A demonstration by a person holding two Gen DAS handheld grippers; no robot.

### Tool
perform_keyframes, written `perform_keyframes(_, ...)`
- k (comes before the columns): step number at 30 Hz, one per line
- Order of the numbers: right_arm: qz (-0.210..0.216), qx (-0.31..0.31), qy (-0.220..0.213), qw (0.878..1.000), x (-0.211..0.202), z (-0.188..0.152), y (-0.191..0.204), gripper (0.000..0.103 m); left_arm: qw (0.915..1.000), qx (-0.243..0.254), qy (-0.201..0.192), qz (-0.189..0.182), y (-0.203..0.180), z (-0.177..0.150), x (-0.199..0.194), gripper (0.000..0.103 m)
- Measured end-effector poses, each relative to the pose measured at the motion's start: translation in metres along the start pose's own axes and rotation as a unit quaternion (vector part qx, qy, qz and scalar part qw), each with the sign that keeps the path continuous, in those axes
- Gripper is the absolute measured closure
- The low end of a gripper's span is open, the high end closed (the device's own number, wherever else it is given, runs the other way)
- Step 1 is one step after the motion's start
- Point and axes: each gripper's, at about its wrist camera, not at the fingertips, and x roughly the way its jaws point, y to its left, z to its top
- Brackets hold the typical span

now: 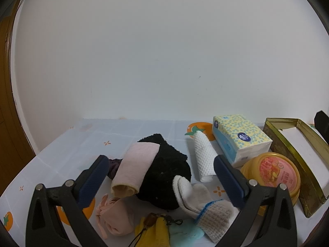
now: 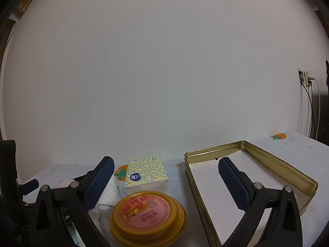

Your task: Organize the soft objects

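My left gripper [image 1: 160,162] is open above a heap of soft things: a black plush piece [image 1: 164,177] with a rolled pink cloth [image 1: 135,168] on it, a white sock [image 1: 185,193], a peach pouch [image 1: 115,220] and a yellow cloth [image 1: 152,232]. A rolled white waffle cloth [image 1: 203,156] lies behind the heap, and a tissue pack [image 1: 240,138] stands behind that. My right gripper [image 2: 166,166] is open with nothing in it, hovering over the round yellow tin [image 2: 148,216] and the left wall of the empty gold tin box [image 2: 257,158].
The table wears a pale blue cloth [image 1: 82,144] with orange fruit prints. A white wall stands close behind. The tin box [image 1: 292,144] sits at the right of the left wrist view. A wall socket with cables [image 2: 306,80] is at the far right.
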Motion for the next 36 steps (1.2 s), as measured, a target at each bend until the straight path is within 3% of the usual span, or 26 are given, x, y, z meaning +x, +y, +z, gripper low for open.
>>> perform_keyframes(36,0.002,0.001,-0.002,1.000,-0.0008,-0.0009,-0.0014,0.000,1.0000,-0.002,0.005,-0.003,0.0036,0.0006,0.0027,0.000)
